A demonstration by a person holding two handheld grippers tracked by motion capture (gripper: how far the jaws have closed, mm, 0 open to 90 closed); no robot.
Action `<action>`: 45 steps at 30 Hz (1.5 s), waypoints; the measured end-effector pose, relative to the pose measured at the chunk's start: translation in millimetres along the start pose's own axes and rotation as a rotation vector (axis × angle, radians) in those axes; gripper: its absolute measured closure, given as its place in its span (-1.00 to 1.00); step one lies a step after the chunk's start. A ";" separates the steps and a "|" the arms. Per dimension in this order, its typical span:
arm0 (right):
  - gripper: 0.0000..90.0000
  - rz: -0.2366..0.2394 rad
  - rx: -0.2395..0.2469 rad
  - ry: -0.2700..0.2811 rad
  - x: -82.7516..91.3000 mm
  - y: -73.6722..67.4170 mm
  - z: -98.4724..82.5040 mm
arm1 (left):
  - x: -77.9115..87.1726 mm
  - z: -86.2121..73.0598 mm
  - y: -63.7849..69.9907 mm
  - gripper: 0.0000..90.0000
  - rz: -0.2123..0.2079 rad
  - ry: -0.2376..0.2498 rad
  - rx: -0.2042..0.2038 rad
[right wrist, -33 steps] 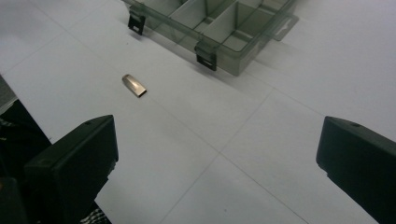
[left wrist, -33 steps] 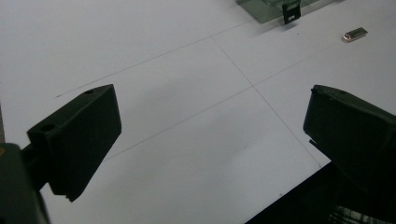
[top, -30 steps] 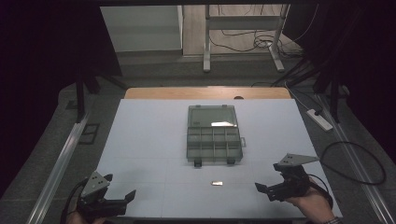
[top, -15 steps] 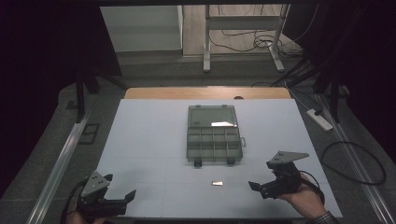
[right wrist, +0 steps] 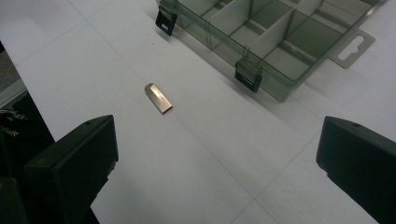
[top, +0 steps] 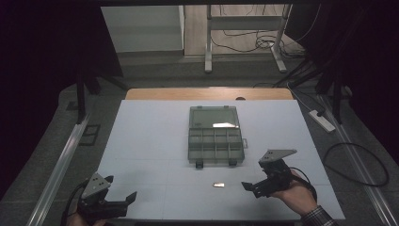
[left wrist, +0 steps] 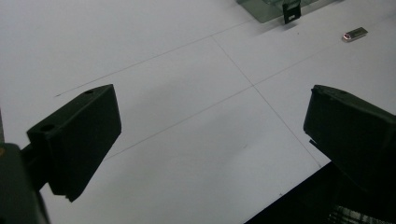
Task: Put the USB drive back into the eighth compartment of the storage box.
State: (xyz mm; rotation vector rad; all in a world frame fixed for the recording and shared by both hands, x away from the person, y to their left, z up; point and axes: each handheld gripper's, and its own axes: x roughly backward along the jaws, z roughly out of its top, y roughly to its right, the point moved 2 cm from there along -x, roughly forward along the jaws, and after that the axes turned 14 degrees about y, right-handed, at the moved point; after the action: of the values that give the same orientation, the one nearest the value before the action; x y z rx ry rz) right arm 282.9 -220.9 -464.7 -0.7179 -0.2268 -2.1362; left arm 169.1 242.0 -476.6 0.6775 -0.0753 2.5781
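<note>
A small flat metal piece [top: 218, 184], possibly a USB stick, lies bare on the white worktop [top: 150, 141] near its front edge, just in front of an open, clear compartment box [top: 215, 147] whose lid is folded back toward the far edge. The right gripper [top: 248, 187] sits to its right with jaws wide apart and pointed toward it, holding nothing, while the left gripper [top: 127, 197] rests at the front left corner, also spread and empty. Being thin and flush with the smooth surface, the piece may slide or skid away if the jaws close off-centre or too high.
</note>
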 end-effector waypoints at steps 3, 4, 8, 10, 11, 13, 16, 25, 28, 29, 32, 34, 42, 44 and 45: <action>-1.00 0.005 0.007 -0.004 -4.5 -1.0 2.7 | 0.0 0.0 -0.1 -0.90 0.000 0.000 0.001; -1.00 0.007 0.007 -0.006 -6.1 -1.5 3.4 | 0.0 0.0 0.0 -0.90 0.000 0.000 0.000; -1.00 0.009 0.020 -0.015 -11.9 -3.4 6.0 | 0.0 0.0 -0.1 -0.90 0.000 0.001 0.000; -1.00 0.010 0.024 -0.017 -13.9 -4.4 7.2 | 0.0 0.0 -0.1 -0.91 0.000 0.000 0.001; -1.00 0.012 0.023 -0.017 -14.8 -4.8 7.7 | 0.0 0.0 -0.1 -0.91 -0.001 0.000 0.001; -1.00 0.016 0.027 -0.021 -18.4 -6.0 9.1 | 0.1 -0.1 -0.1 -0.91 0.000 0.001 0.000; -1.00 0.021 0.029 -0.029 -22.4 -7.3 10.3 | 0.1 0.0 -0.1 -0.91 0.000 0.001 0.000; -1.00 0.040 0.039 -0.054 -35.5 -11.3 13.3 | 0.1 -0.1 -0.3 -0.91 -0.001 0.002 0.001; -1.00 0.044 0.045 -0.066 -39.5 -12.6 14.1 | 0.1 -0.1 -0.2 -0.91 -0.002 0.001 0.001; -1.00 0.045 0.046 -0.071 -40.4 -12.8 14.3 | 0.0 -0.1 -0.2 -0.91 -0.002 0.001 0.001; -1.00 0.042 0.042 -0.086 -43.0 -13.9 15.0 | 0.0 -0.1 -0.1 -0.91 -0.002 0.001 0.000; -1.00 0.042 0.040 -0.109 -47.5 -17.0 16.3 | 0.0 0.0 0.0 -0.90 -0.002 0.000 -0.001; -1.00 0.063 0.038 -0.131 -57.1 -24.0 20.9 | 0.1 -0.1 -0.1 -0.90 -0.003 -0.001 -0.001; -1.00 0.065 0.048 -0.137 -61.2 -25.5 22.4 | 0.1 -0.1 -0.2 -0.90 -0.003 -0.001 -0.001; -1.00 0.065 0.048 -0.137 -61.2 -25.5 22.4 | 0.1 -0.1 -0.2 -0.90 -0.003 -0.001 -0.001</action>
State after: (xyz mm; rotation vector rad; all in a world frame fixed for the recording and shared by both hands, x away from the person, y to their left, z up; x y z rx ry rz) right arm 301.4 -154.9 -478.8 -0.8337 -0.3228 -2.0155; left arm 169.0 242.2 -476.7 0.6775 -0.0759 2.5744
